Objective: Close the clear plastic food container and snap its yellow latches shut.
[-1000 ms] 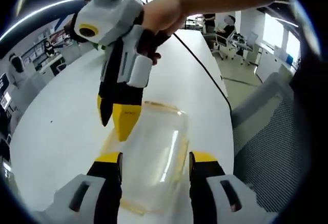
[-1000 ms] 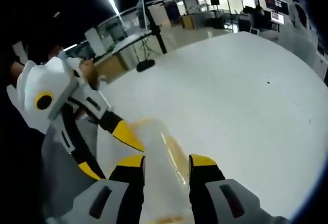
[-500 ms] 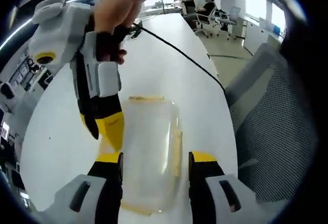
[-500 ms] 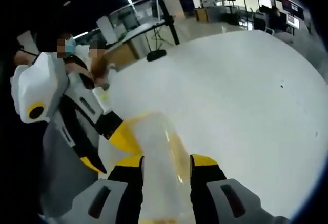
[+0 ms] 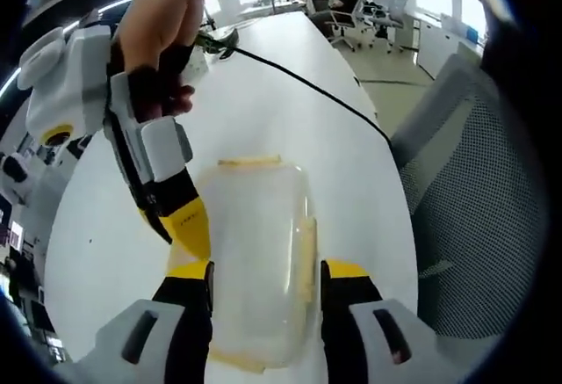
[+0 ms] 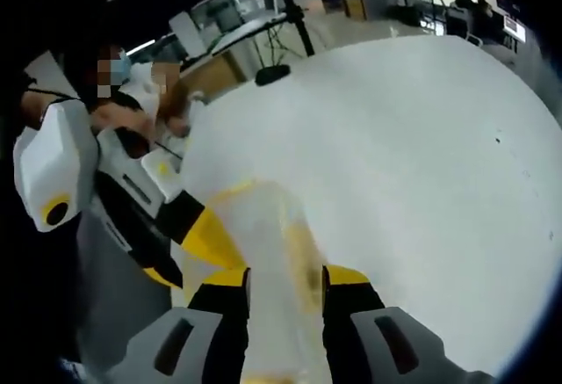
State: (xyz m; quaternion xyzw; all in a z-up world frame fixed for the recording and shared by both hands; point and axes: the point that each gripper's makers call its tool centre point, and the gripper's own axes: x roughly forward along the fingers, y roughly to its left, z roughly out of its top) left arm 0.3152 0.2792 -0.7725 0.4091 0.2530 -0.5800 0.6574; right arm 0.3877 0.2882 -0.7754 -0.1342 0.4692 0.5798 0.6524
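In the left gripper view, our left gripper [image 5: 265,271] stands with its jaws apart on both sides of the clear container [image 5: 256,257], which lies on the white table [image 5: 290,112]; we cannot tell if the pads touch its walls. The lid seems to sit already on the box, and a yellow latch [image 5: 306,248] runs along its right side, another yellow latch [image 5: 249,162] at the far end.

Our right gripper [image 5: 176,226] comes in from the left with its yellow tip at the container's left edge. In the right gripper view its jaws [image 6: 281,280] are spread around the container [image 6: 268,243].

We think the step is pressing a latch. We should steady the box with the left gripper, push the latch flat against the wall and not slide the box. Beyond, a black cable [image 5: 307,85] crosses the table.
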